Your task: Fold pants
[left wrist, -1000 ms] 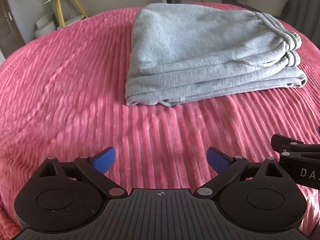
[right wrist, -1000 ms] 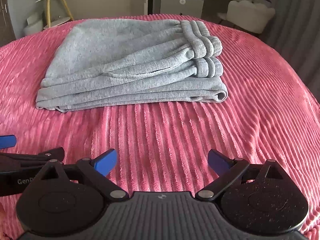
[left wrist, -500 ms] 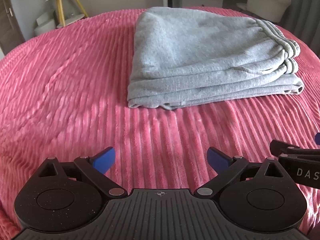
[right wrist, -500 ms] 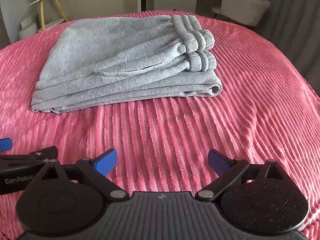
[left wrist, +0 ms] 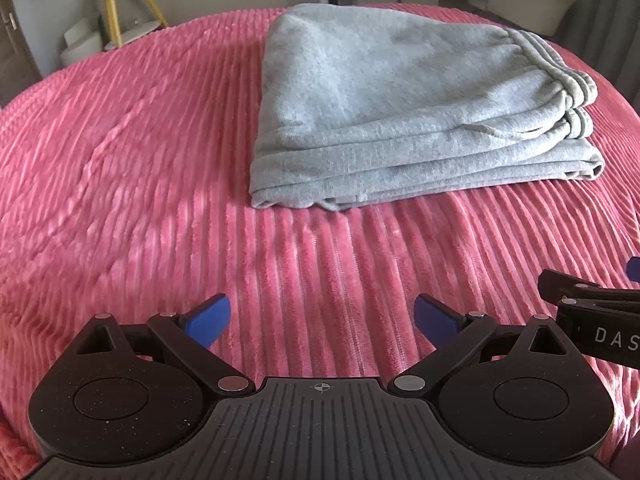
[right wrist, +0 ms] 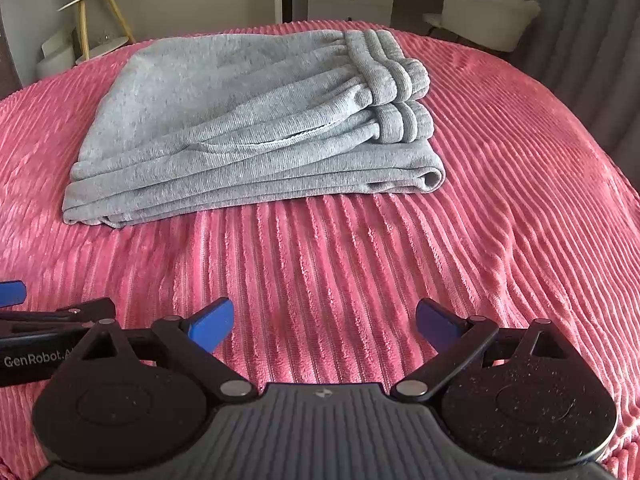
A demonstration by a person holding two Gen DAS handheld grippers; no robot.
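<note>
You are holding both tools low over the pink bedspread [left wrist: 132, 168], a plush fabric with raised ribs running away from the cameras. The left gripper [left wrist: 322, 320] is standing wide, its blue-tipped black fingers [left wrist: 208, 320] spread apart with nothing but ribbed cover between them. The right gripper [right wrist: 324, 322] is likewise standing wide and carrying nothing, its blue fingertips [right wrist: 212, 324] well apart. The two tools are sitting side by side: part of the right one is showing at 3 o'clock in the left wrist view, and part of the left one at 9 o'clock in the right wrist view. The grey pants [left wrist: 404, 108] are lying folded on the bedspread at 12 to 1 o'clock from the left tool, well apart from both grippers. The pants [right wrist: 248, 120] are a soft, heathered fleece knit, stacked in several flat layers forming a roughly rectangular bundle. The ribbed elastic waistband [right wrist: 394, 76], gathered and doubled over, is sitting at the bundle's right end, at 1 o'clock from the right tool; the rounded fold edges are facing the cameras. A small round side table on yellow wooden legs [left wrist: 116, 8] is standing at 11 o'clock beyond the bed, and a pale upholstered chair [right wrist: 488, 16] at 1 o'clock.
</note>
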